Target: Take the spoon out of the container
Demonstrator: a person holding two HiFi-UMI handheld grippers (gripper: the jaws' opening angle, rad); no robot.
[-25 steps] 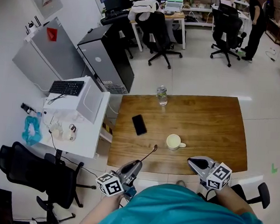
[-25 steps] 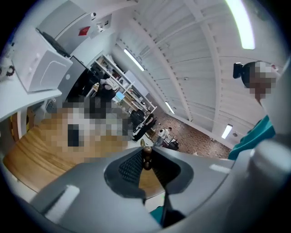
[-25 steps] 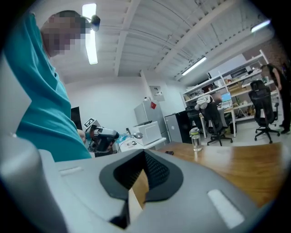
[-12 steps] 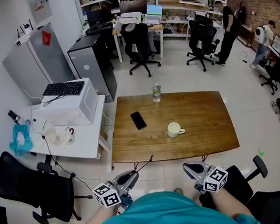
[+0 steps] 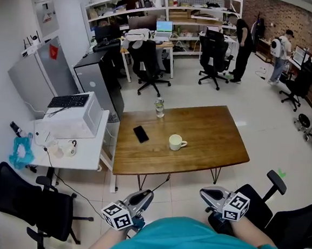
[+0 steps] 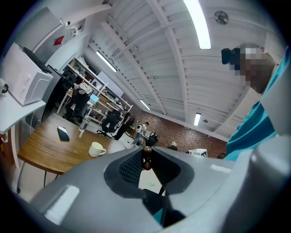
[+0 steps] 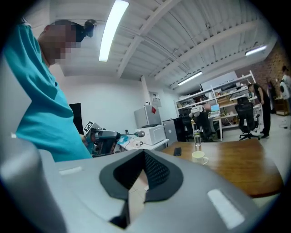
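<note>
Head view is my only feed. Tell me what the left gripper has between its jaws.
Observer: The left gripper is shut on the spoon. Its own view shows the brown end of the handle pinched between the jaws.
Operator: Now check the right gripper.
Observer: In its own view, the right gripper has its jaws together with nothing between them.
</note>
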